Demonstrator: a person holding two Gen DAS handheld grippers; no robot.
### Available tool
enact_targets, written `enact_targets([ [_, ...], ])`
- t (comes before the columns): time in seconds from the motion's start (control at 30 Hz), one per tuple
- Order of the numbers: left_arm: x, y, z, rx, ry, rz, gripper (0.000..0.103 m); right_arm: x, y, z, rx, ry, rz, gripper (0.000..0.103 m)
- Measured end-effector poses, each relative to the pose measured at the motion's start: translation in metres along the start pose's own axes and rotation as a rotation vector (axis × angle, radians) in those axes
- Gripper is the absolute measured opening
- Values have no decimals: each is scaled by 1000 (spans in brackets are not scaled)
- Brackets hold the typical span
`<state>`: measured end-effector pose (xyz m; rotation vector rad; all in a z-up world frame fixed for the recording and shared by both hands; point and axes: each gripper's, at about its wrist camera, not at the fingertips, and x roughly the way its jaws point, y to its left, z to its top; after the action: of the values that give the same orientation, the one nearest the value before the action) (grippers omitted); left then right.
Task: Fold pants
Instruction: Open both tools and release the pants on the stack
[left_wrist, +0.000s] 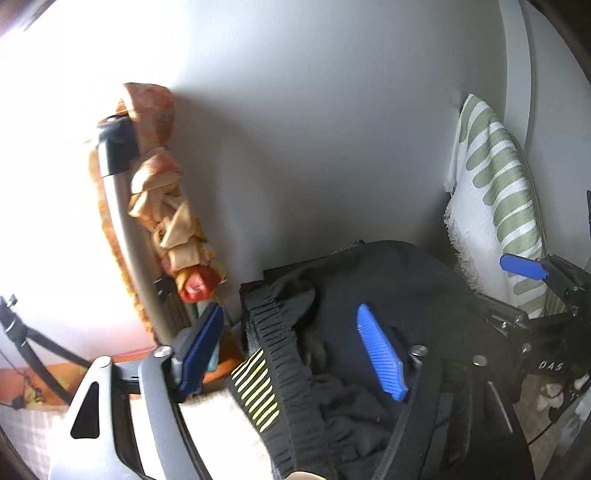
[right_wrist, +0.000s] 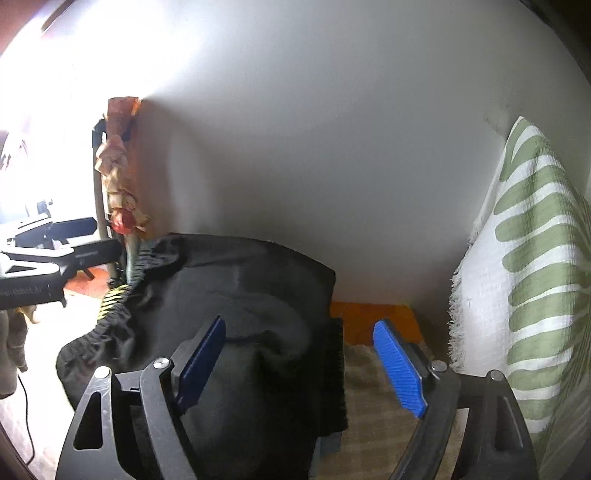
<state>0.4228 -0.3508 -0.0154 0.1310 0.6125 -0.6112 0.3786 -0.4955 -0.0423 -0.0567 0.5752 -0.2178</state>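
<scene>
Left tool (left_wrist: 295, 347) spread wide, gripping nothing, poised over the elastic waistband (left_wrist: 273, 354); right tool (right_wrist: 303, 365) likewise apart, empty, straddling the right edge of the pants (right_wrist: 236, 314); black pants bundled on the bed (right_wrist: 376, 406), against the wall (right_wrist: 314, 147), beside a green-striped pillow (right_wrist: 524, 295); seemingly a fold just released; next, probably flattening or squaring the bundle.

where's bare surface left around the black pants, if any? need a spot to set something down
One free patch: the checked cover between the black pants and the green-striped pillow, with the right gripper open above its near edge. Another pale strip lies left of the waistband, under the open left gripper. Crowded: the pants reach the wall behind, so no gap shows there.
</scene>
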Motion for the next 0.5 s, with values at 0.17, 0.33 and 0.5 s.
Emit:
enact_targets([
  [0.17,-23,13,-14,-32,11,-4,79,-21,0,-3,34,-16,23,91],
  [0.33,-57,20,-28,-52,-2,-13,79,-48,12,-10,60,-23,57,95],
  [0.5,-93,18,-41,-62,-27,-20,79,-75,27,-25,61,-33,55,99],
])
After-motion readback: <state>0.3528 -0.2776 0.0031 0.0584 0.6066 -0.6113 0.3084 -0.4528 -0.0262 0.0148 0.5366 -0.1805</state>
